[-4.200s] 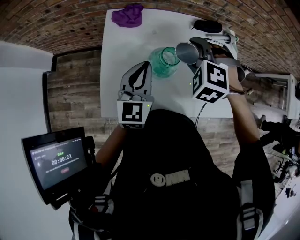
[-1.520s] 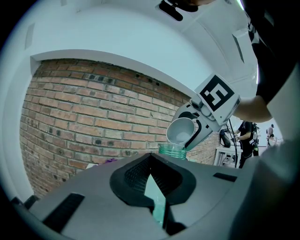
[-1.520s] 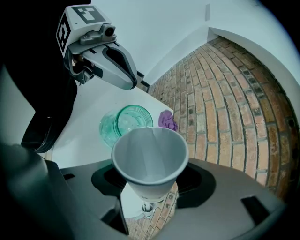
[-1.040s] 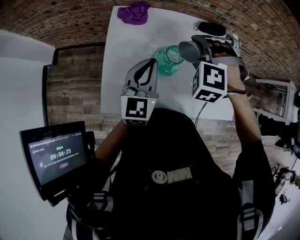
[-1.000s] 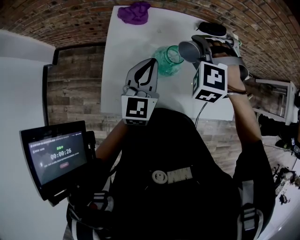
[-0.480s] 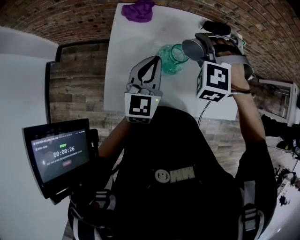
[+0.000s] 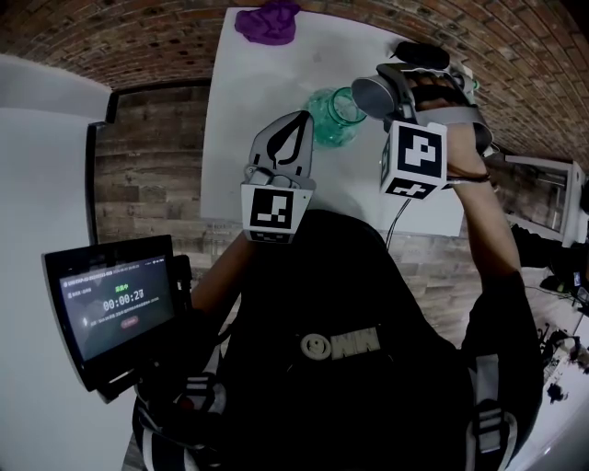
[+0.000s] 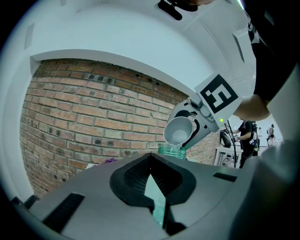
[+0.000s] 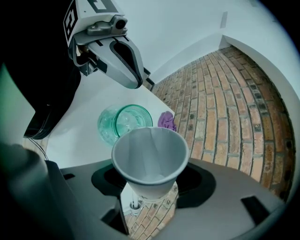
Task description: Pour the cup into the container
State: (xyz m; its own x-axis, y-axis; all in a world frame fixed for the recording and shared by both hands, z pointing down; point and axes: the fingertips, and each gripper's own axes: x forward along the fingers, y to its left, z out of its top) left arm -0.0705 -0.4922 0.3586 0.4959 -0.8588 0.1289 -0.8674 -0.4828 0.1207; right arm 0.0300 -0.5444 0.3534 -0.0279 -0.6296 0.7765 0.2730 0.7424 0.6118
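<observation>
The right gripper (image 7: 388,89) is clamped on the cup (image 7: 370,95), its jaws pressing the cup's sides near the base. In the right gripper view the cup (image 9: 150,159) sits between the two jaws with its wide mouth facing the camera. The cup is held in the air above the bench (image 7: 248,147), tipped over so that its mouth turns toward the container (image 7: 333,117). In the left gripper view the cup's lower lip (image 8: 178,142) hangs just above the container's rim (image 8: 172,150); whether the two touch cannot be made out.

The container, a green glass jar, stands upright on the bench, about midway between the side edges and nearer the far edge than the near one. Seen from the right gripper, the container (image 9: 123,123) lies just beyond the cup's rim and to its left.

The left gripper (image 7: 297,118) hovers over the bench just to the near left of the container, its jaws drawn together at the tips with nothing between them.

A purple cloth (image 7: 268,22) lies at the bench's far left corner, and a black object (image 7: 422,54) rests near the far right corner.
</observation>
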